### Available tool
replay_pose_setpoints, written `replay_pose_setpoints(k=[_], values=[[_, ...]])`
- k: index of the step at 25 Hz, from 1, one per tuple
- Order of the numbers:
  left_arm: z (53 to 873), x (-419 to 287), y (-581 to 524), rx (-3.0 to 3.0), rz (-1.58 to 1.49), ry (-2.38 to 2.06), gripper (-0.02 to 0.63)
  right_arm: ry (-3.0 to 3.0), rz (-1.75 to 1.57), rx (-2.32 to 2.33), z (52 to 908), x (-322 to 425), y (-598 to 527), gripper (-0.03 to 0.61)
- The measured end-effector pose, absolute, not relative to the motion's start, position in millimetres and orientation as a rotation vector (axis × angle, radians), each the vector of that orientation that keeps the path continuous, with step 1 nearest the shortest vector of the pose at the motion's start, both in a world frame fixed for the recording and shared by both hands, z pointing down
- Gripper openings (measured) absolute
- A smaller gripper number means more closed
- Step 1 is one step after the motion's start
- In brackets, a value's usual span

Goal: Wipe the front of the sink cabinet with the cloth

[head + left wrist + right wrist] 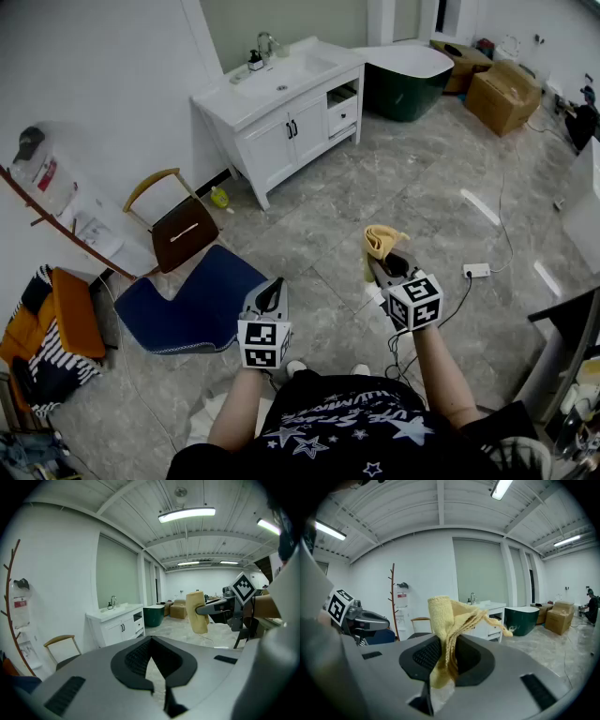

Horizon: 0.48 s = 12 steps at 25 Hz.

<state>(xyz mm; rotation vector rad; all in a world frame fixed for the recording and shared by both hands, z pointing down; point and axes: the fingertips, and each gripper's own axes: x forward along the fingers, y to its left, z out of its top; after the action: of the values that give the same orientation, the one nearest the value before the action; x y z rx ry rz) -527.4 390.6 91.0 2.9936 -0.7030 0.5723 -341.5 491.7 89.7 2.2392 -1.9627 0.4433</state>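
Observation:
The white sink cabinet (291,122) stands against the far wall, a few steps away across the grey floor; it also shows as cabinet (117,625) and cabinet (487,616). My right gripper (389,267) is held in the air, shut on a folded yellow cloth (380,242). In the right gripper view the cloth (450,616) stands up out of the right gripper (449,641). The left gripper (272,295) hangs lower left, its jaws meeting at the tips with nothing in them, as the left gripper (151,638) shows. The left gripper view also catches the cloth (197,612).
A wooden chair (178,225) and a blue mat (187,300) lie left of the cabinet. A dark green tub (408,80) and cardboard boxes (506,94) stand at the far right. A power strip (476,271) with cable lies on the floor right of me.

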Motion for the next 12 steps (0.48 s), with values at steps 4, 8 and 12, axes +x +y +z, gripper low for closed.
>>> replay_pose_setpoints(k=[4, 8, 12], values=[[91, -522, 403, 2.987, 0.573, -0.699, 0.014, -1.974, 0.423, 2.242, 91, -340, 502, 0.078], [95, -515, 423, 2.989, 0.59, -0.693, 0.014, -2.003, 0.447, 2.218, 99, -340, 517, 0.078], [93, -501, 439, 2.995, 0.581, -0.702, 0.014, -2.015, 0.448, 2.21, 103, -331, 533, 0.078]])
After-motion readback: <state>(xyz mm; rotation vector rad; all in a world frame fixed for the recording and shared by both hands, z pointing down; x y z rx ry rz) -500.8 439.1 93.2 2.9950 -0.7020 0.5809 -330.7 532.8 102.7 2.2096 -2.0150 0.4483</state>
